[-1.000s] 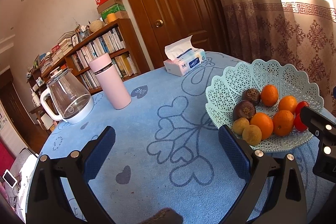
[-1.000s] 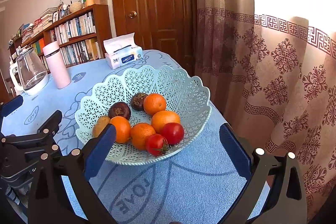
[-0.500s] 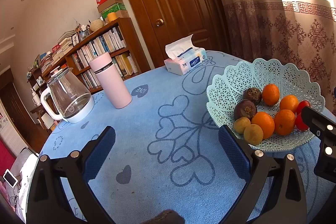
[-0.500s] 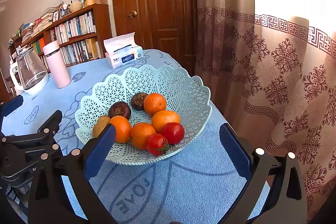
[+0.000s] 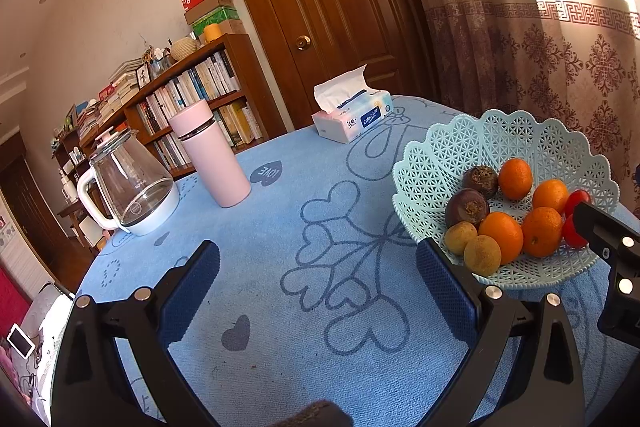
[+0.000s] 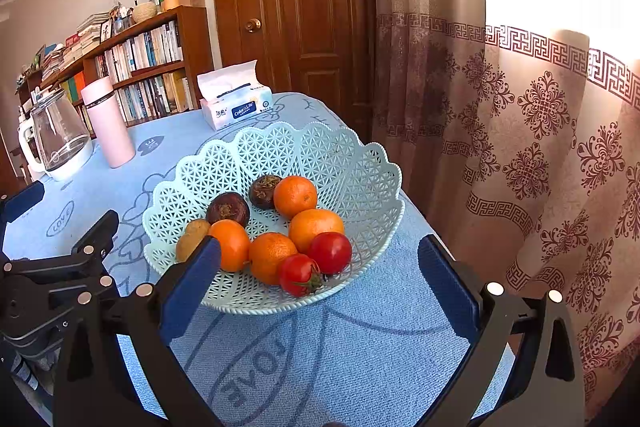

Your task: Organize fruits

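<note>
Fruit sits in a basket on the blue desk.

The light green basket [image 6: 344, 163] in the middle of the right view holds oranges [image 6: 295, 195], two red tomatoes [image 6: 330, 251] and dark and brown fruits. The right gripper [image 6: 319, 291] and left gripper [image 5: 318, 291] both have jaws spread wide, holding nothing.

Fruit [image 6: 295, 195] in basket [image 6: 360, 163], flask [image 6: 107, 123] left, tissues [image 6: 236, 105] behind

The right gripper [image 5: 600, 239] hides most of both tomatoes [image 5: 576, 199] in the left wrist view.
</note>
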`<state>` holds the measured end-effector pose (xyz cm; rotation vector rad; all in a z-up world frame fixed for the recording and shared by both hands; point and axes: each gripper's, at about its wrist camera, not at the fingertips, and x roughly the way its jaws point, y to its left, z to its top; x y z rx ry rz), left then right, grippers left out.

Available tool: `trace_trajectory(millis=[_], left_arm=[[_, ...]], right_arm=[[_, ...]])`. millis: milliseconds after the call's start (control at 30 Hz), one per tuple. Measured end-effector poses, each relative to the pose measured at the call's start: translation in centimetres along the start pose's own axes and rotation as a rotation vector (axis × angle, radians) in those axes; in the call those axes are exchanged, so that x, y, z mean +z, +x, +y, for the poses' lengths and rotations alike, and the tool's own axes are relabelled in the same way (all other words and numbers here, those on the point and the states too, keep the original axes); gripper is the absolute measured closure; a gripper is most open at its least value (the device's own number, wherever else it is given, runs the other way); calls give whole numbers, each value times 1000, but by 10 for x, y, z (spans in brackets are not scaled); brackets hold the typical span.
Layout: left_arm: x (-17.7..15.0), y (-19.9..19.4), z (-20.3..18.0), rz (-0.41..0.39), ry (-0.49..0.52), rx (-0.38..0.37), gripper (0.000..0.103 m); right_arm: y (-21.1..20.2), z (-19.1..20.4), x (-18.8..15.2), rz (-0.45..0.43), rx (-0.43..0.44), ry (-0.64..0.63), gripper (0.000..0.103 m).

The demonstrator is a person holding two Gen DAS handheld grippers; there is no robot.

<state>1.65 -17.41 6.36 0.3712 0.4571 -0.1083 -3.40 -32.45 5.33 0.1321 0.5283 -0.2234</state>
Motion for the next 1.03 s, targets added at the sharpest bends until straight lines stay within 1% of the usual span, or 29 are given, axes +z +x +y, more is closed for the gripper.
trace_trajectory(millis=[367,633,767,867,1033], left_arm=[[-1,1,1,5,0,-4,5],[-2,-1,0,-8,14,-3,5],[-2,-2,0,-7,22,-18,5],[-1,-1,-1,4,15,-29,5],[-1,0,2,15,3,-25,5]], right_arm=[[1,0,-3,5,1,1,3],[1,0,-2,5,1,1,3],[2,1,-3,6,2,1,3],[2,0,-2,6,1,1,3],[2,0,-2,6,2,1,3]])
